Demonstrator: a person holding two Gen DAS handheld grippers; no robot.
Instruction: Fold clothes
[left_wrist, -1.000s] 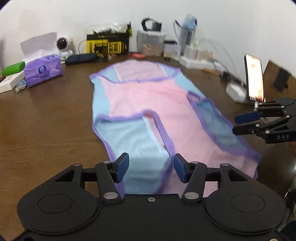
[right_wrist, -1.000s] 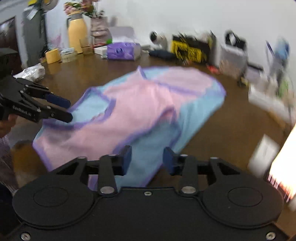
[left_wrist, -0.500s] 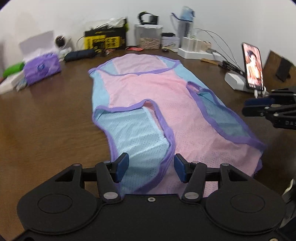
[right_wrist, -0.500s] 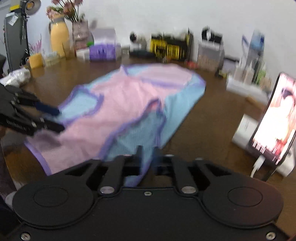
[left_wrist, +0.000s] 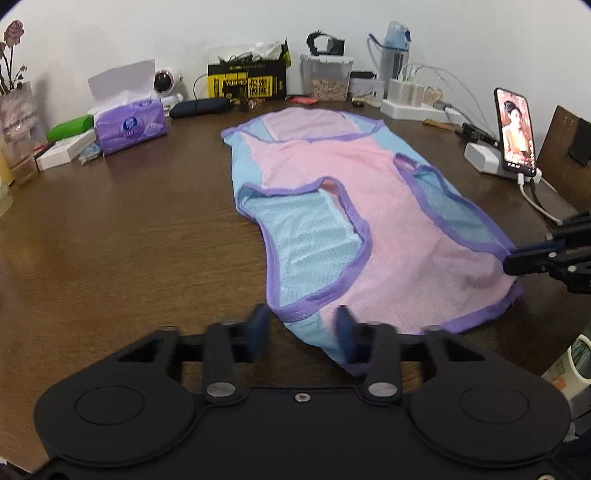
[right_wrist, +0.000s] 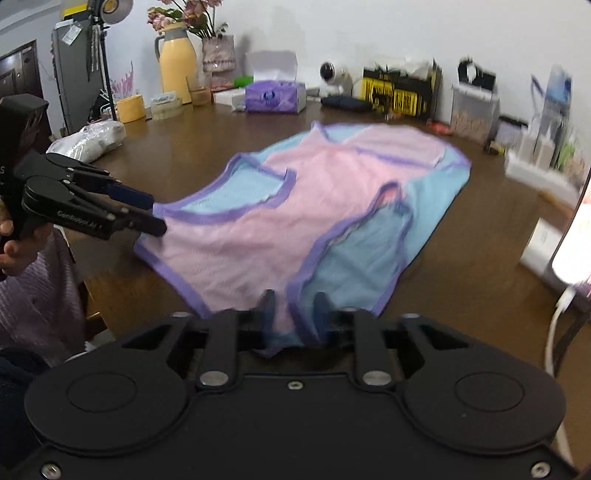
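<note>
The brown bench (left_wrist: 110, 240) stretches ahead of both claws. On it the pink and blue vest (left_wrist: 369, 206) lies flat, running away from the claws toward the clutter at the far wall. The left claw (left_wrist: 301, 326) has just been closing; its jaws stand partly spread astride the vest's near shoulder strap, pads not yet pressing it. The right claw (right_wrist: 293, 314) has just closed and pinches the other near strap. A purple tissue box (left_wrist: 129, 125) sits far ahead-left of the left claw.
</note>
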